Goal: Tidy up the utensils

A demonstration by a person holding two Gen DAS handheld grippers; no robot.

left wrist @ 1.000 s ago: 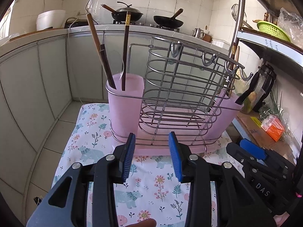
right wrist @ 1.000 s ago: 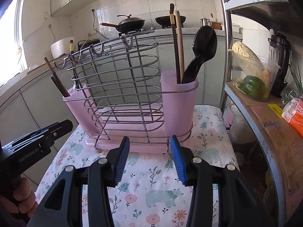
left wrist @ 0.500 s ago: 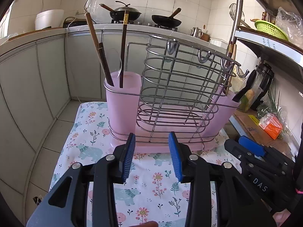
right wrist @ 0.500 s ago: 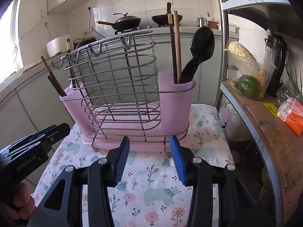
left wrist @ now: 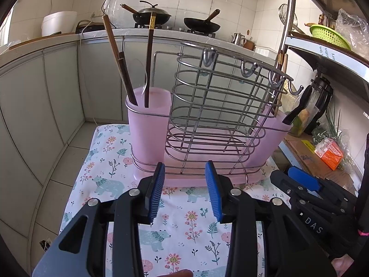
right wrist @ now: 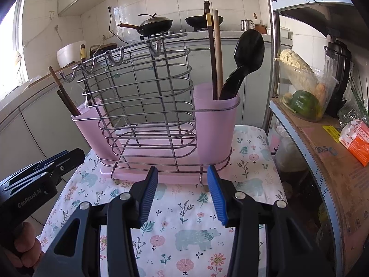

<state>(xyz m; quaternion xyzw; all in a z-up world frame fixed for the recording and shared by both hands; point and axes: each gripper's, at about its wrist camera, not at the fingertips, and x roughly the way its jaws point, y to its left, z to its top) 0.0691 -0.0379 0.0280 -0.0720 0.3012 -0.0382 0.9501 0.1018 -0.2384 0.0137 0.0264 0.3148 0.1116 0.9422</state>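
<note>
A wire utensil rack (left wrist: 221, 106) (right wrist: 143, 106) with a pink cup at each end stands on a floral cloth (left wrist: 180, 228) (right wrist: 184, 226). The left pink cup (left wrist: 147, 124) (right wrist: 87, 124) holds brown chopsticks (left wrist: 120, 62). The right pink cup (right wrist: 216, 124) (left wrist: 269, 138) holds chopsticks (right wrist: 214, 53) and a black spoon (right wrist: 244, 60). My left gripper (left wrist: 185, 191) stands open and empty just before the rack's base. My right gripper (right wrist: 182, 194) is also open and empty, at the rack's front edge. Each gripper shows at the other view's edge.
Shelving at the right carries a blender (right wrist: 339, 73), a tub of vegetables (right wrist: 304, 94) and an orange packet (right wrist: 357, 138). A counter behind bears woks (left wrist: 152, 16) and a white pot (left wrist: 58, 22). Tiled floor lies left of the clothed table.
In both views the rack has slipped a little lower and leftward in the picture. Both grippers stay open at the same width.
</note>
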